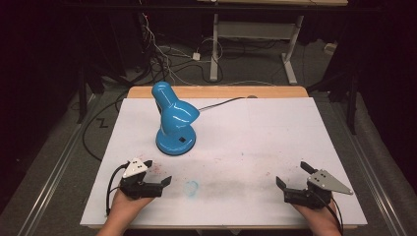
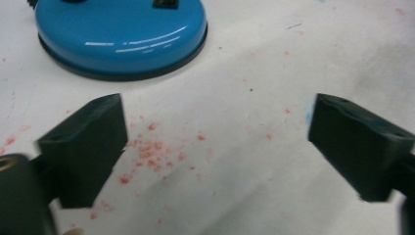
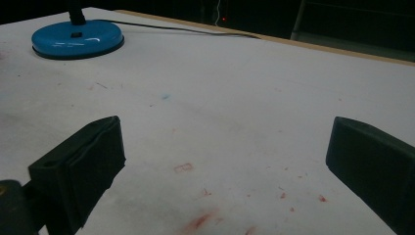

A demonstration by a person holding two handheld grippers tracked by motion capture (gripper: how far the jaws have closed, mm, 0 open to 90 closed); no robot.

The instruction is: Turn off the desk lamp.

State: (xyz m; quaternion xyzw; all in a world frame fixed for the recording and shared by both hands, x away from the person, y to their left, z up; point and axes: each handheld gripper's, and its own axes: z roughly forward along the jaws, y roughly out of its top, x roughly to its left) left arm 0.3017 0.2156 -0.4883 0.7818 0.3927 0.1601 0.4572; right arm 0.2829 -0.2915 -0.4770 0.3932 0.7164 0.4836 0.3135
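A glossy blue desk lamp (image 1: 173, 119) stands on the white table top (image 1: 255, 137), left of centre, with its head tilted up and to the left. My left gripper (image 1: 158, 172) rests near the front edge, just in front of the lamp, open and holding nothing. In the left gripper view its jaws stand wide apart around bare table (image 2: 215, 142), and the lamp's round base (image 2: 122, 34) is close ahead. My right gripper (image 1: 292, 174) sits at the front right, open and holding nothing. In the right gripper view the lamp base (image 3: 77, 39) lies far off to the left.
A black cable (image 1: 221, 103) runs from the lamp to the table's far wooden edge (image 1: 216, 92). Red specks (image 2: 151, 152) and a blue smudge (image 1: 191, 188) mark the sheet. A white desk frame (image 1: 255, 44) and loose cables lie on the floor beyond.
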